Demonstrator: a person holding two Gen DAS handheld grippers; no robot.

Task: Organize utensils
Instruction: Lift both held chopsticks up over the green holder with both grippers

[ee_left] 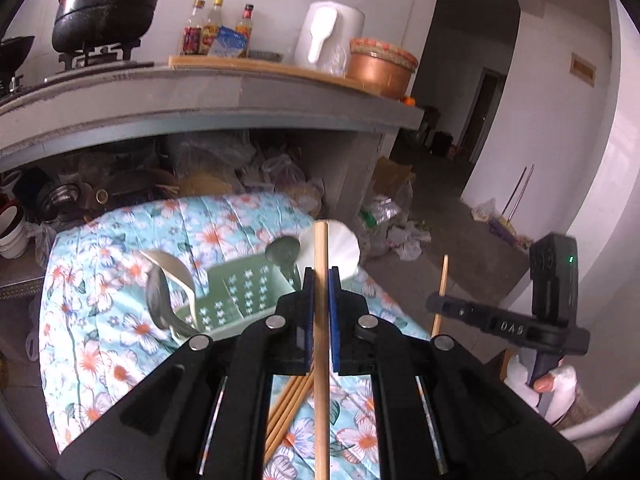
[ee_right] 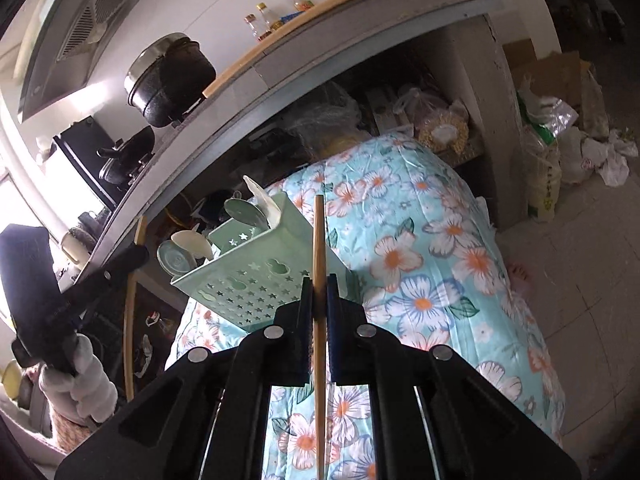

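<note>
**Currently: one chopstick pinched in each gripper, both clear of the cloth**

Left chopstick (ee_left: pixel 321 320) sits between the left gripper (ee_left: pixel 321 280) pads, pinched mid-shaft. Its tip sticks well past the fingertips and its tail runs back under the camera. Same picture on my other side: right chopstick (ee_right: pixel 319 280) is clamped in the right gripper (ee_right: pixel 319 286), jaws pressed together on it, tip forward.

My read on the mid-shaft grip: it leaves a long free end, so each stick can go tip-first into the green utensil caddy (ee_left: pixel 240 300). The caddy stands on the floral cloth (ee_left: pixel 120 320), just ahead of both tools, and already holds a metal spoon (ee_left: pixel 284 250) and white spoons (ee_right: pixel 192 242). So it looks like the sorting target.

More loose chopsticks (ee_left: pixel 290 408) lie on the cloth below the left tool, so the job is not near done.

Pose: both grippers angle moderately downward toward the caddy. The right wrist view is rolled, with the counter (ee_right: pixel 360 28) running diagonally across it. The left view shows the right tool off to its right, with the stick upright in it. The right view shows the left tool at far left, held by a white-gloved hand (ee_right: pixel 84 380).

Risk as I judge it: thin round sticks could pivot in the pads on contact with the caddy rim.
</note>
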